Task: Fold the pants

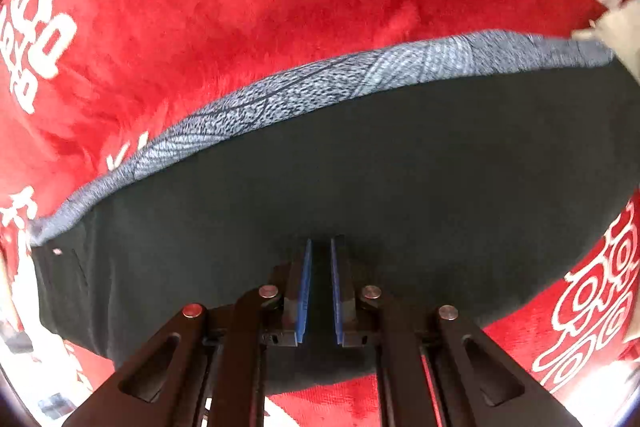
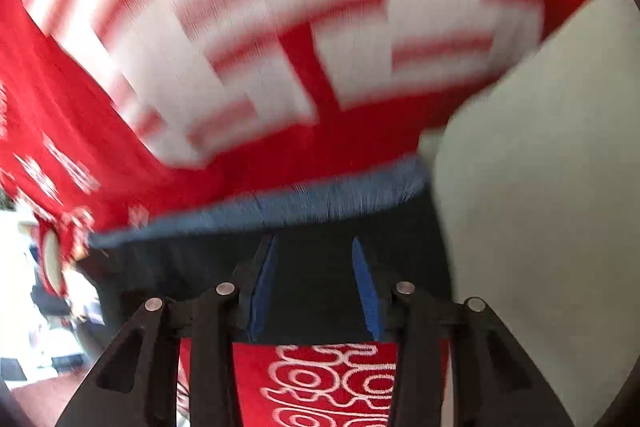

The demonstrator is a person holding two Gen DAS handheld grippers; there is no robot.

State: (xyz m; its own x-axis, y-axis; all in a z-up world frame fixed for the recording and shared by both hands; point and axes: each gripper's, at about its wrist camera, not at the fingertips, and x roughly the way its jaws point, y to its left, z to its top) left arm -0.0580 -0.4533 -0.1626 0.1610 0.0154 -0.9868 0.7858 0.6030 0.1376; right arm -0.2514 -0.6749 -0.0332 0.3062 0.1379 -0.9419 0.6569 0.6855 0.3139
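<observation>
We had the dark pants (image 1: 400, 167) spread across the middle of the left wrist frame, lying on a red fleece blanket (image 1: 240, 7) with white lettering. Their blue-grey patterned waistband (image 1: 320, 83) ran from lower left up to upper right. Our left gripper (image 1: 320, 247) sat low centre over the dark fabric, blue pads nearly together with a thin gap; we couldn't tell if any cloth was pinched. In the blurry right wrist view, our right gripper (image 2: 313, 247) was spread wide over the pants (image 2: 312, 291), holding nothing, with what looked like a pale wall (image 2: 540, 187) on the right.
</observation>
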